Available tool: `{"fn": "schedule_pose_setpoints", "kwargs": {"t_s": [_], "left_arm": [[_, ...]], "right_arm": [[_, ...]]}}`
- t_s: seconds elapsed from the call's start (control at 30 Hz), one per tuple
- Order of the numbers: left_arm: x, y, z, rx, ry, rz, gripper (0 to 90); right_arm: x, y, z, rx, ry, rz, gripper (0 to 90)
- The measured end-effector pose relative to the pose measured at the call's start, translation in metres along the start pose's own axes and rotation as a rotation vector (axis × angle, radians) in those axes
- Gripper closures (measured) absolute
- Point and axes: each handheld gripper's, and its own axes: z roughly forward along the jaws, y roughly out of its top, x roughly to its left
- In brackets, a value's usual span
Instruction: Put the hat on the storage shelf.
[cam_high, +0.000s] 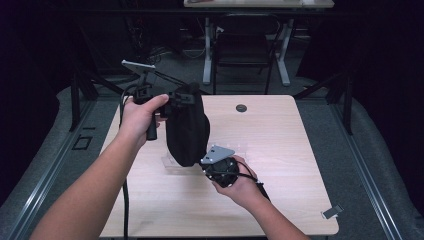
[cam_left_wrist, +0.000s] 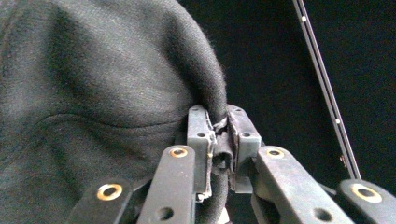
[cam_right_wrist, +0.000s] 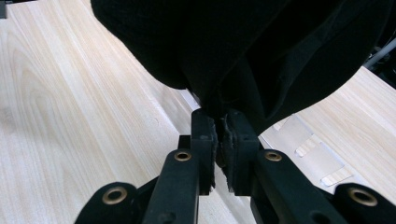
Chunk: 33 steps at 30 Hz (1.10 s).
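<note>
1. The black cloth bag hangs above the wooden table, its long axis running top to bottom
2. The left gripper pinches its top edge
3. The right gripper pinches its lower end

The black cloth bag is cut off by the left gripper view's top and left edges; its contents are hidden, and the clear object under it is largely covered.

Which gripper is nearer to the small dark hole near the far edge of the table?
Left. The left gripper holds the top of the black cloth bag, raised just left of the hole. The right gripper grips the bag's lower end, farther toward the person.
</note>
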Motion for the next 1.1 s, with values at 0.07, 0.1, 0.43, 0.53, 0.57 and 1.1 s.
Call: {"fn": "schedule_pose_setpoints", "kwargs": {"t_s": [0.07, 0.1, 0.43, 0.53, 0.57, 1.1], "left_arm": [[0.000, 0.000, -0.002, 0.001, -0.008, -0.003, 76.8], [0.001, 0.001, -0.002, 0.001, -0.013, -0.003, 76.8], [0.005, 0.003, -0.019, -0.041, -0.028, 0.005, 67.1], [0.009, 0.003, -0.024, -0.047, -0.017, 0.004, 66.8], [0.011, 0.002, -0.025, -0.048, -0.014, 0.004, 66.8], [0.038, -0.007, -0.037, -0.038, 0.120, 0.020, 63.6]], "right_arm": [[0.001, -0.001, 0.000, -0.008, -0.006, -0.004, 83.8], [0.001, -0.001, 0.000, -0.005, -0.010, -0.009, 83.9], [0.000, -0.005, -0.001, -0.015, -0.019, 0.005, 84.7], [-0.003, -0.007, -0.002, -0.006, -0.019, 0.012, 84.8], [-0.003, -0.008, -0.002, -0.007, -0.016, 0.015, 84.8], [-0.018, -0.036, 0.000, 0.013, 0.005, 0.142, 85.2]]}}
